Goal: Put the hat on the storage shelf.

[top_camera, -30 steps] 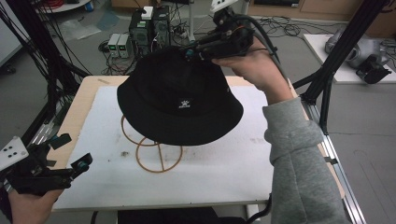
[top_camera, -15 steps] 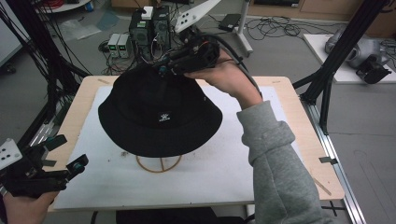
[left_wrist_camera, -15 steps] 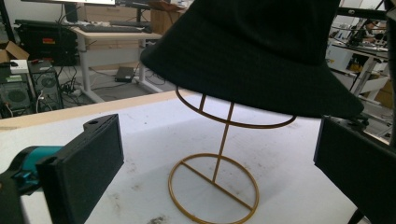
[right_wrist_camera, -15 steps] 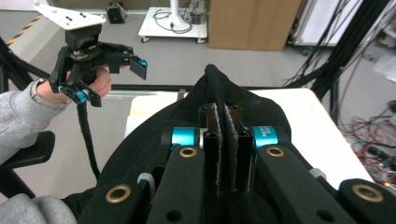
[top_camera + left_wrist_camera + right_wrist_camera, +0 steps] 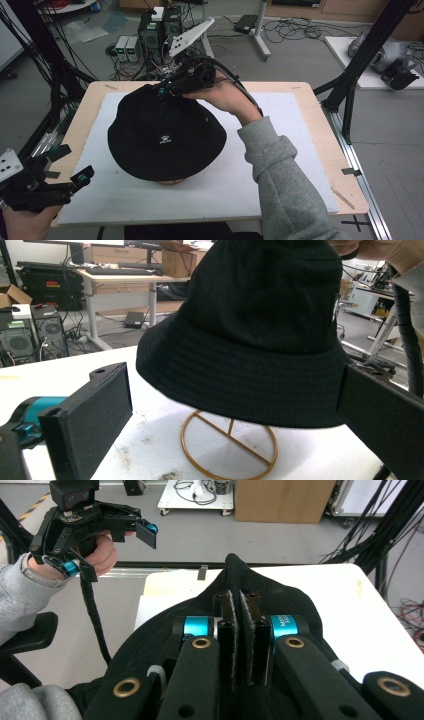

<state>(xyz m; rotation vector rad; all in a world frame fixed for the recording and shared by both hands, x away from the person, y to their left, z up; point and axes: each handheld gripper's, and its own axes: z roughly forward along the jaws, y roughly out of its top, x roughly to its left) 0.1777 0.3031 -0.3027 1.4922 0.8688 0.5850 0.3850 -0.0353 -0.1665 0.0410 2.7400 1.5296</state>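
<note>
Item one, my right hand-held gripper: jaws pressed together on a pinched ridge of black cloth at the crown of the bucket hat, the fold standing up between the pads. I judge the grip sits on the crown so that the brim hangs free and level for setting down. Item two, the hat itself: directly below and in front of that gripper, hanging over the gold wire stand, whose ring base lies on the surface under the brim; in the left gripper view the brim rides above the ring and I cannot tell whether the crown rests on the stand's top. Markings: a small white embroidered emblem on the front of the crown, with a line of lettering beneath it too small to read; white print on the gripper's blue collar, not legible. Item three, my left hand-held gripper: well apart from the hat, at the near left edge of the white surface, jaws wide apart and holding nothing, apparently kept in reserve to straighten the brim.
</note>
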